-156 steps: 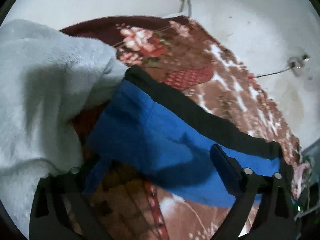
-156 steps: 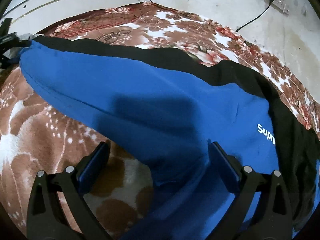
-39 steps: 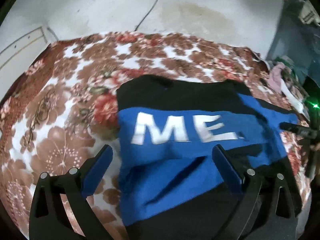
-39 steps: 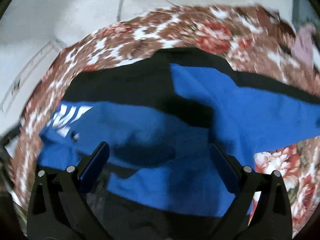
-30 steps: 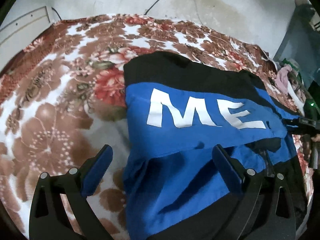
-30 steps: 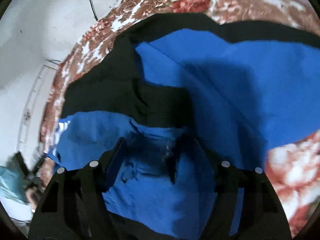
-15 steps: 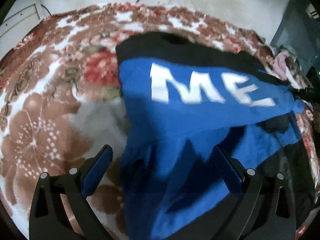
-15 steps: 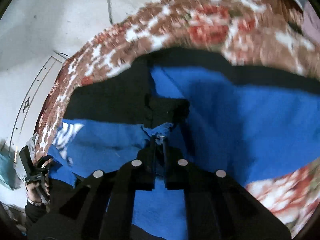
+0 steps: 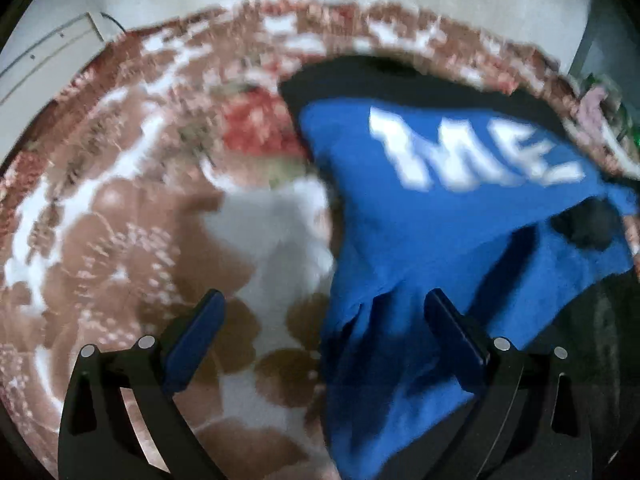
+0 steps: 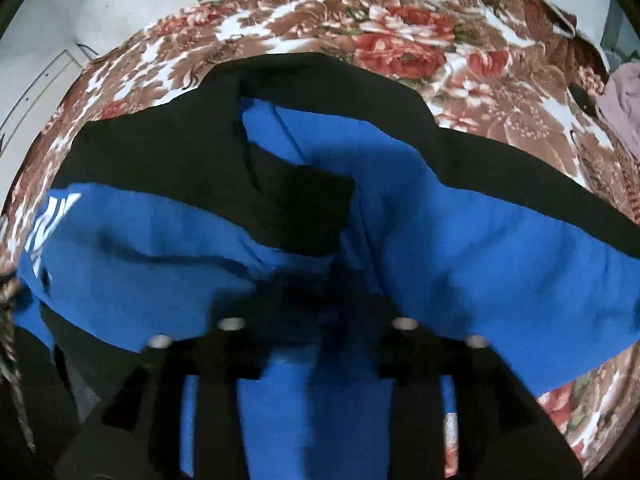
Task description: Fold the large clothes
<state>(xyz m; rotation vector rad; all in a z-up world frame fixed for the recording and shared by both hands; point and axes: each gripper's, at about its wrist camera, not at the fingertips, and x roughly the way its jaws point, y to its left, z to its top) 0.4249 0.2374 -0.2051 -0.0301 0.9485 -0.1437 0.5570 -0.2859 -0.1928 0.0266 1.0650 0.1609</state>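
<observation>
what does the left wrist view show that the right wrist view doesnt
Only the left wrist view shows the white "ME" lettering readably, and the left tool open, its right finger over the blue fabric's edge. Only the right wrist view shows the black inner flap folded onto the blue, the pinkish cloth at the right edge, and the right tool, blurred, down in the fabric. Both show the blue and black garment on the floral blanket.

Blue-and-black sweatshirt lies rumpled on the bed. Large white letters "ME" sit on a blue panel, black band along the far edge. One blue sleeve trails right; a black fold overlaps mid-garment.
</observation>
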